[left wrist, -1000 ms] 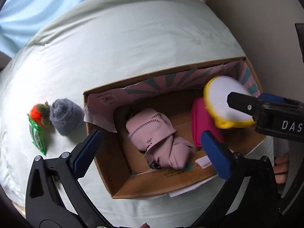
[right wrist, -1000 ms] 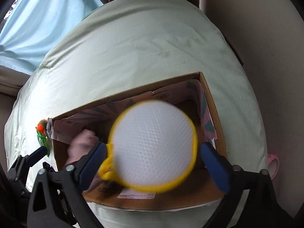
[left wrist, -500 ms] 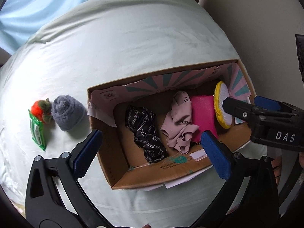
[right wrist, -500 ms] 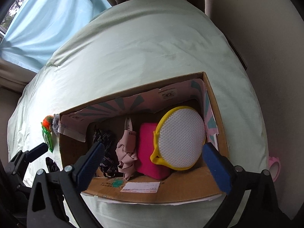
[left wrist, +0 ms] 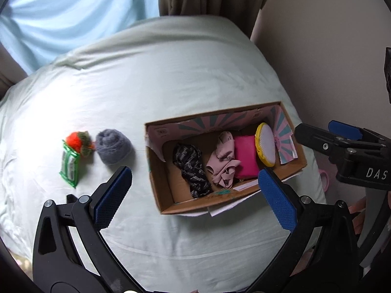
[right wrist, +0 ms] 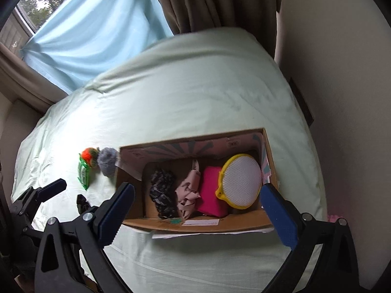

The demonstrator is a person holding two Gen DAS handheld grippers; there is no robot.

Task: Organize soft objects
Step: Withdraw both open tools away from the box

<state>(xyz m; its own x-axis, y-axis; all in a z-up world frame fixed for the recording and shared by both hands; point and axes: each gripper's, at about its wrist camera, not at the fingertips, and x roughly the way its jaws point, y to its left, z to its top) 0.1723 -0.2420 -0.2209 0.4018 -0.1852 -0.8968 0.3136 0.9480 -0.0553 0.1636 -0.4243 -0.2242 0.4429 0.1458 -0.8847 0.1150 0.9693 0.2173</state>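
On a pale green bed (left wrist: 185, 78), three loose items lie in a row left of an open box (left wrist: 168, 178): a green packet (left wrist: 69, 168) at far left, an orange-and-green pompom (left wrist: 79, 141) touching its upper end, and a rolled grey sock (left wrist: 113, 146) just beside the pompom. A small dark scrap (right wrist: 81, 201) sits nearer the camera in the right wrist view; what it is cannot be told. Inside the box, left to right, are a black patterned cloth (left wrist: 191, 168), a crumpled mauve cloth (left wrist: 223, 163), a magenta pad (left wrist: 245, 156) and a yellow-rimmed white mesh disc (left wrist: 266, 144) propped on edge against the right wall.

Both grippers hover above the bed with nothing in them. The left gripper (left wrist: 194, 194) has its jaws spread wide over the box's near-left corner; the right gripper (right wrist: 199, 210) is likewise spread wide over the box's near wall.

Whatever remains to be sorted looks to be the row outside the box. The sock should be light and springy, likely to compress under the pads, so a pinch across the middle of the roll seems safest to stop it unrolling. The pompom is probably fluffier still and wants a deep bite through its centre. The packet, with a glossy wrapper, may slip; gripping across its narrow width seems best.
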